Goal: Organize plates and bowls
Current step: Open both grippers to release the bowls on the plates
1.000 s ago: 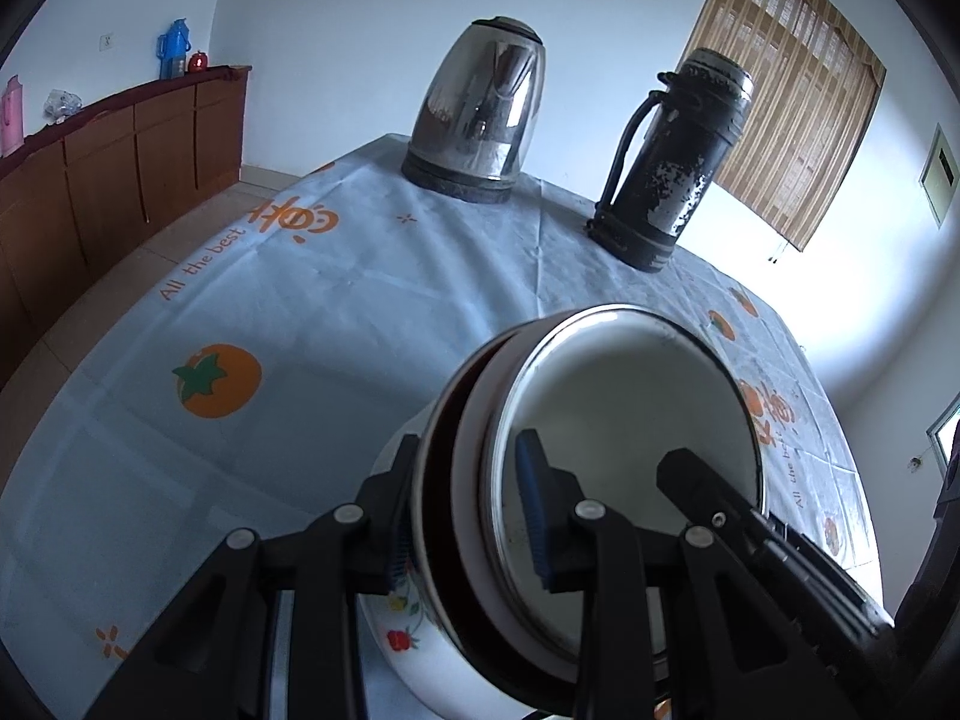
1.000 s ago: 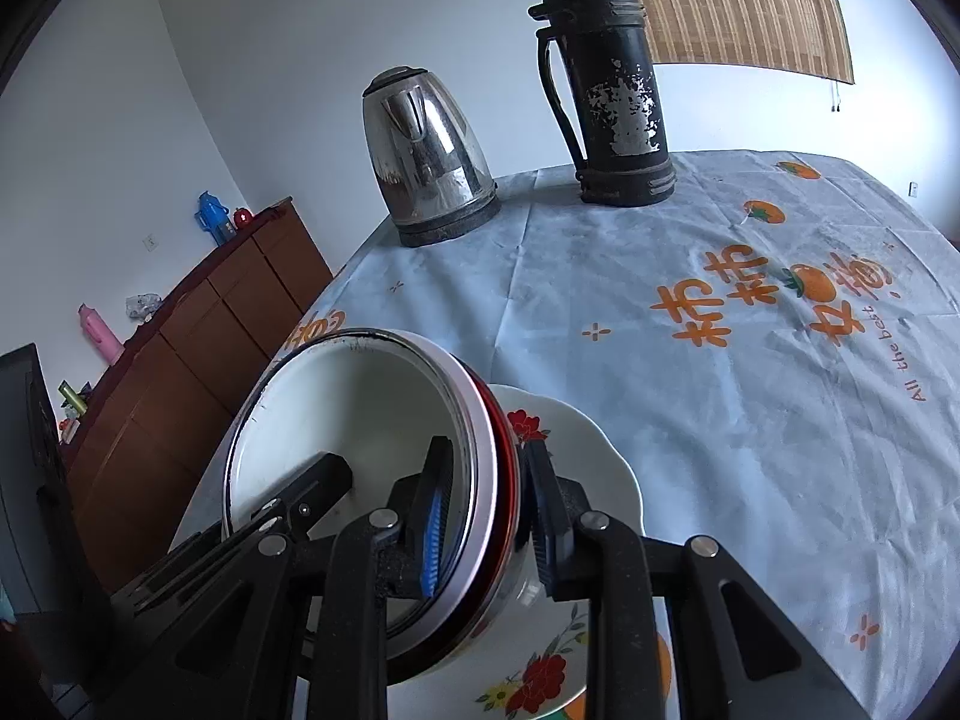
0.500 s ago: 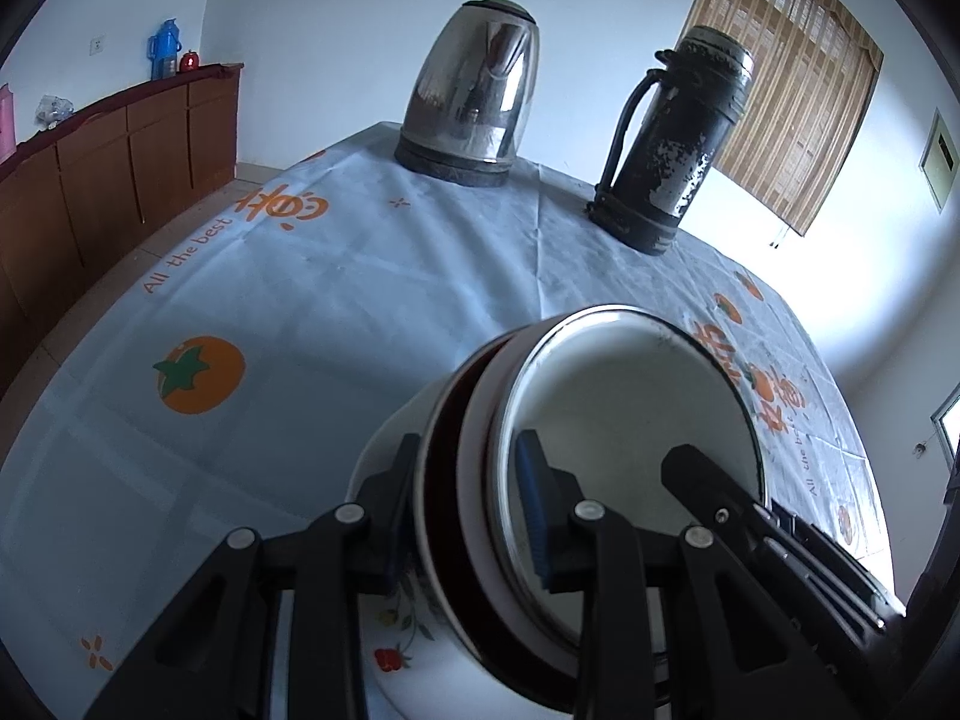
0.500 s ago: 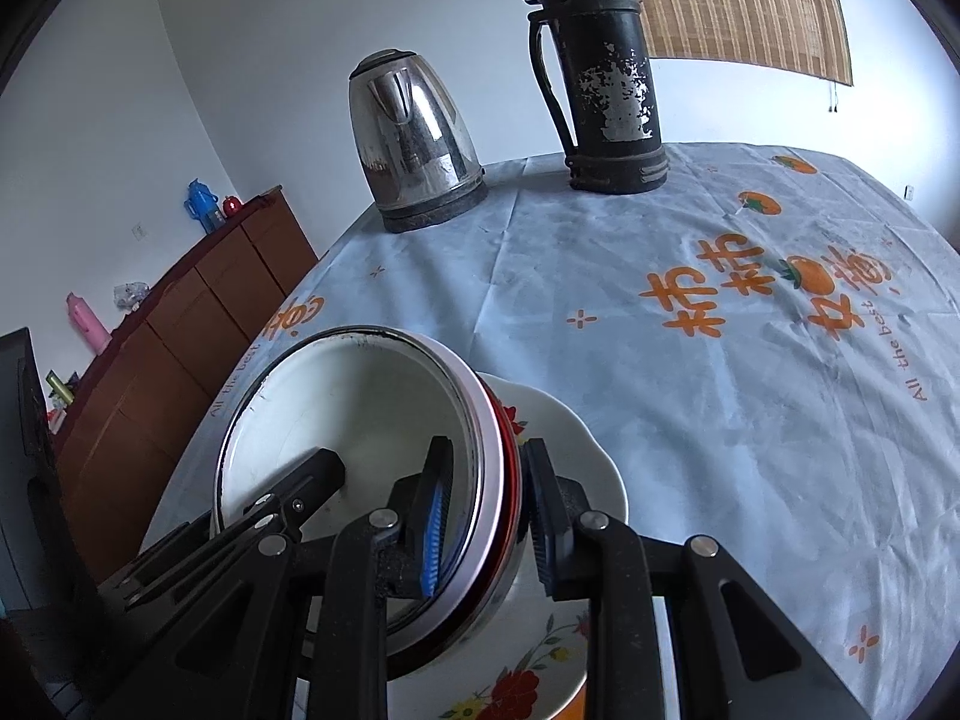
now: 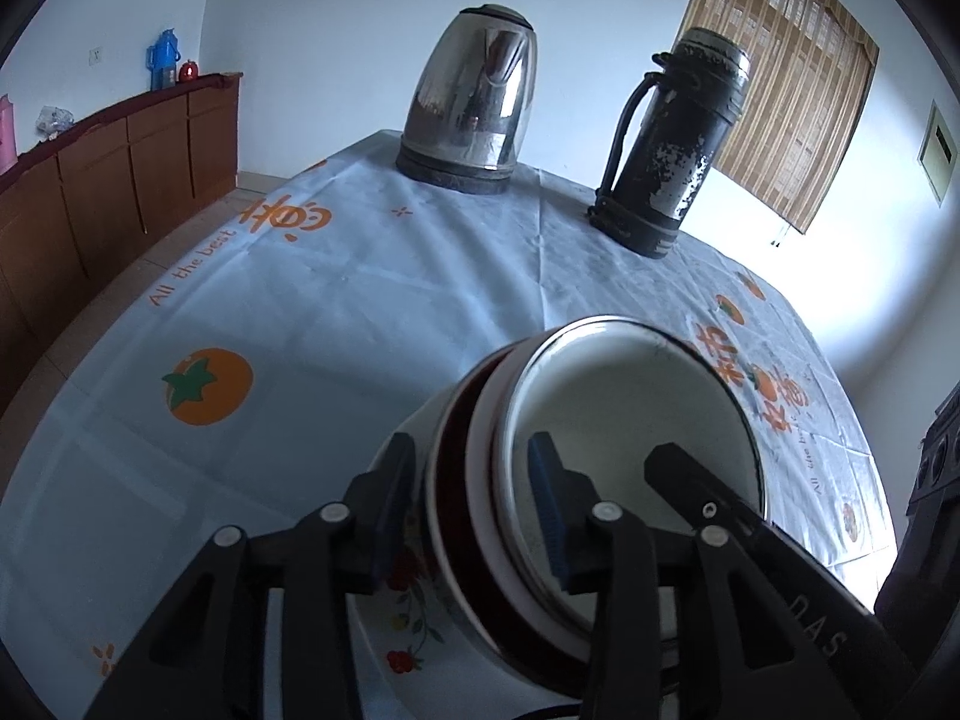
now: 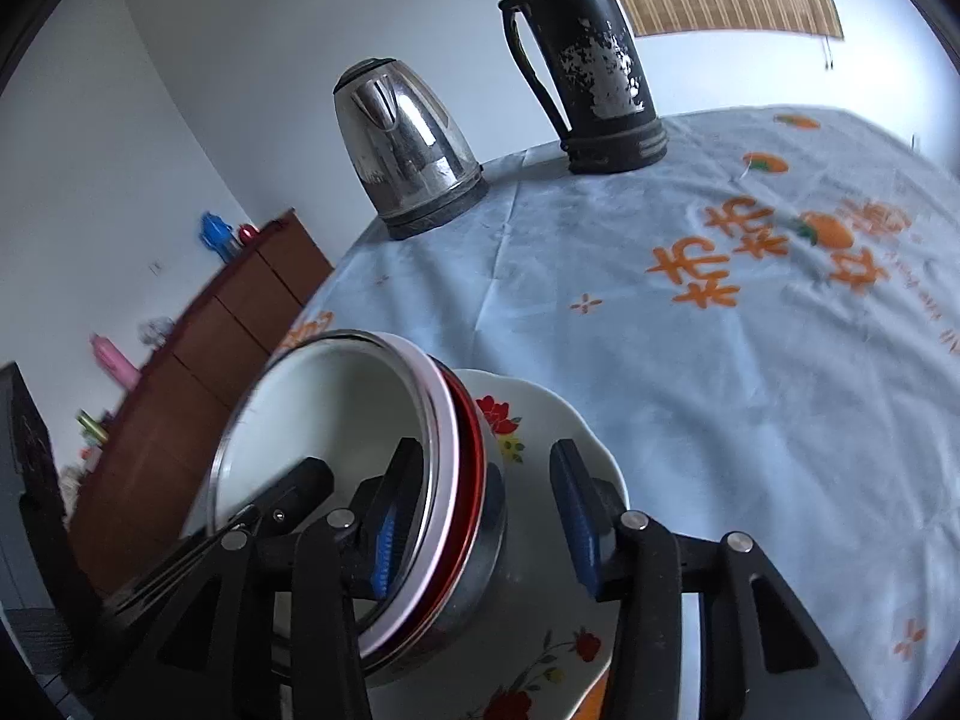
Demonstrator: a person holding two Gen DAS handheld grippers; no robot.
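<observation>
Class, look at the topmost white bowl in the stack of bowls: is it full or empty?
Empty. The topmost white bowl shows a bare white inside, with only claw fingers reaching into it; no food or liquid is visible in either wrist view.

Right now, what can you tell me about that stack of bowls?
The stack of bowls is three nested bowls: a white one with a metal rim inside, then a pink-white one, then a dark red one. It stands on a flowered plate on the blue tablecloth. Both grippers straddle its rim, jaws opening.
</observation>
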